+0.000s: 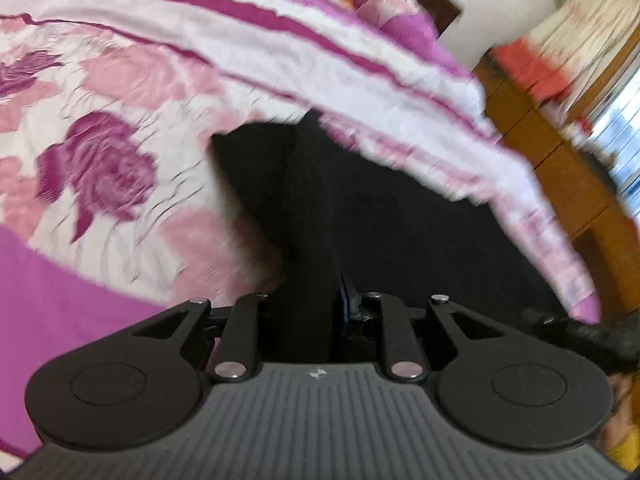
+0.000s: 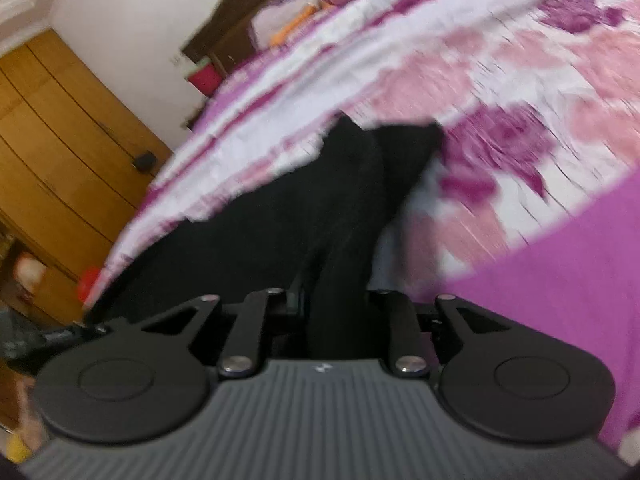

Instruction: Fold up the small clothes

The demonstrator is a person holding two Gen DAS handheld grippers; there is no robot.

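The left gripper (image 1: 308,316) has its fingers clamped on a ridge of the black knitted garment (image 1: 360,208), which runs forward from between them onto the pink-and-purple rose-print bedspread (image 1: 112,128); only this view shows the bright window (image 1: 624,140) far right of the fingers. The right gripper (image 2: 336,312) likewise pinches a fold of the same garment (image 2: 280,216), and only here does a curved wooden wardrobe door (image 2: 60,140) appear, left of the fingers. Both views are motion-blurred.
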